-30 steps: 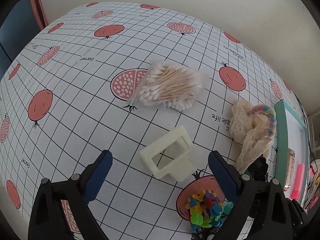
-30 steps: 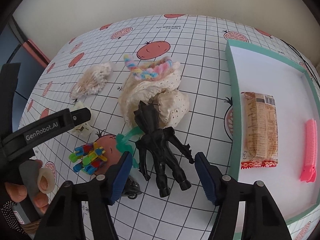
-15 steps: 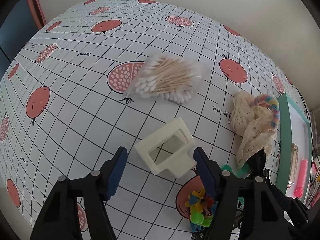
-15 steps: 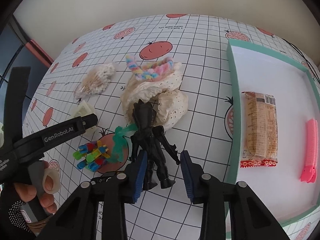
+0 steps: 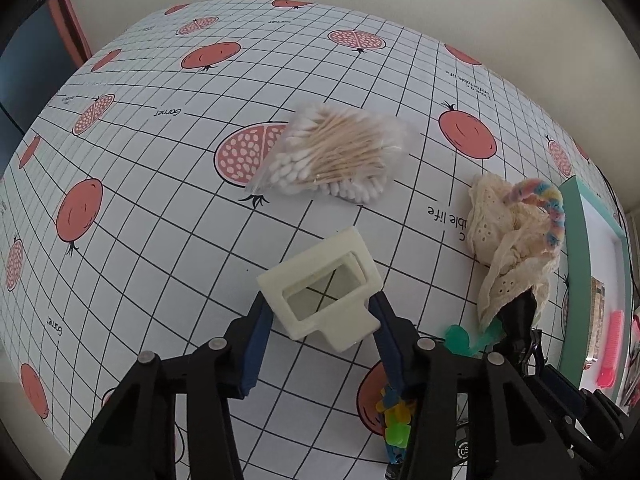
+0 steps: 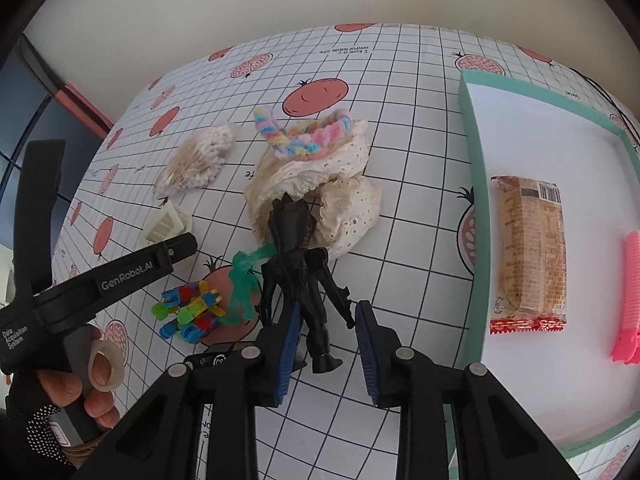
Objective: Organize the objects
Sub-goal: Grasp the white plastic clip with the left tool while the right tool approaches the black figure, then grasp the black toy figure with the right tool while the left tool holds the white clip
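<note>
A cream plastic frame (image 5: 320, 280) lies on the pomegranate-print tablecloth. My left gripper (image 5: 319, 305) points steeply down over it, its jaws closing, with the blue pads (image 5: 258, 332) against the frame's two sides. The right wrist view shows the same frame (image 6: 164, 224) beside the left gripper's black finger (image 6: 132, 272). A black toy figure (image 6: 298, 264) lies with its head against a cream lace cloth (image 6: 348, 204). My right gripper (image 6: 326, 312) is shut on the figure's legs and arm.
Also on the cloth: a bag of cotton swabs (image 5: 336, 156), a rainbow chenille band (image 6: 304, 136) on the lace, colourful clips (image 6: 188, 312) and a green translucent piece (image 6: 242, 280). At right, a teal-rimmed box (image 6: 476, 200) holds a wafer pack (image 6: 532, 248) and a pink clip (image 6: 630, 296).
The left jaws have narrowed from wide apart until the pads meet the cream frame. The right jaws closed on the black figure, then held.
</note>
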### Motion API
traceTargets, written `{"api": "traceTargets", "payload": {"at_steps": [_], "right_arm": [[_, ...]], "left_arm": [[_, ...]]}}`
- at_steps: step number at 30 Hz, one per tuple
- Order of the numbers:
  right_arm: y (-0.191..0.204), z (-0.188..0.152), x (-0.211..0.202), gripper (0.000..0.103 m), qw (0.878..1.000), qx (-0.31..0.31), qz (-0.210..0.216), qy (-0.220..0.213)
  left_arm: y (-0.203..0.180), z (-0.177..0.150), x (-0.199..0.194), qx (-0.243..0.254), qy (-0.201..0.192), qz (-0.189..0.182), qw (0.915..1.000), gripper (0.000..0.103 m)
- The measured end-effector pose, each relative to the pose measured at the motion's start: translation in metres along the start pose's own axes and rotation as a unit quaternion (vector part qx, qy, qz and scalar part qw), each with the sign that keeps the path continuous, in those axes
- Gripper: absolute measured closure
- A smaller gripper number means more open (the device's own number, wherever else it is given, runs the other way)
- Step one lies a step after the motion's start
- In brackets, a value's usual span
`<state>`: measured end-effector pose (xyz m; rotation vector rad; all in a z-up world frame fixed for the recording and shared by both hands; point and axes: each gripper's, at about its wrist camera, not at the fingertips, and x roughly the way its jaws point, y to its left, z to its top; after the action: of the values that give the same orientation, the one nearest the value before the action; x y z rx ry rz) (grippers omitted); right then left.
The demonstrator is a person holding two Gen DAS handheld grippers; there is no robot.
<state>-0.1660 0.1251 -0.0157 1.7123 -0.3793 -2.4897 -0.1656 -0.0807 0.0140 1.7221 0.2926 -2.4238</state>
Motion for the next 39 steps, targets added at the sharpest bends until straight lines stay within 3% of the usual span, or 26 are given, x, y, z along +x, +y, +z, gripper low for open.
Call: {"api": "traceTargets", "payload": {"at_steps": [10, 12, 24, 25, 26, 39], "right_arm": [[0.001, 0.0, -0.004, 0.079, 1.0, -0.005, 0.007, -0.002], [0.0, 0.001, -0.007, 0.091, 1.0, -0.003, 0.006, -0.006], [-0.001, 0.002, -0.013, 0.093, 1.0, -0.008, 0.001, -0.01], [-0.001, 0.002, -0.015, 0.101, 1.0, -0.008, 0.001, -0.012], [-0.001, 0.003, -0.017, 0.102, 1.0, -0.007, 0.002, -0.014], [-0.006, 0.007, -0.024, 0.1, 0.999, 0.006, 0.012, -0.033]], "left_arm": [[0.004, 0.0, -0.008, -0.005, -0.011, -0.001, 0.9999, 0.059], [0.007, 0.002, -0.009, -0.008, -0.013, -0.002, 0.9999, 0.06], [0.006, 0.007, -0.016, -0.016, -0.023, -0.006, 0.9996, 0.061], [0.007, 0.008, -0.017, -0.019, -0.023, -0.006, 0.9995, 0.061], [0.008, 0.009, -0.018, -0.022, -0.024, -0.009, 0.9994, 0.061], [0.008, 0.012, -0.036, -0.031, -0.043, -0.022, 0.9983, 0.063]]}}
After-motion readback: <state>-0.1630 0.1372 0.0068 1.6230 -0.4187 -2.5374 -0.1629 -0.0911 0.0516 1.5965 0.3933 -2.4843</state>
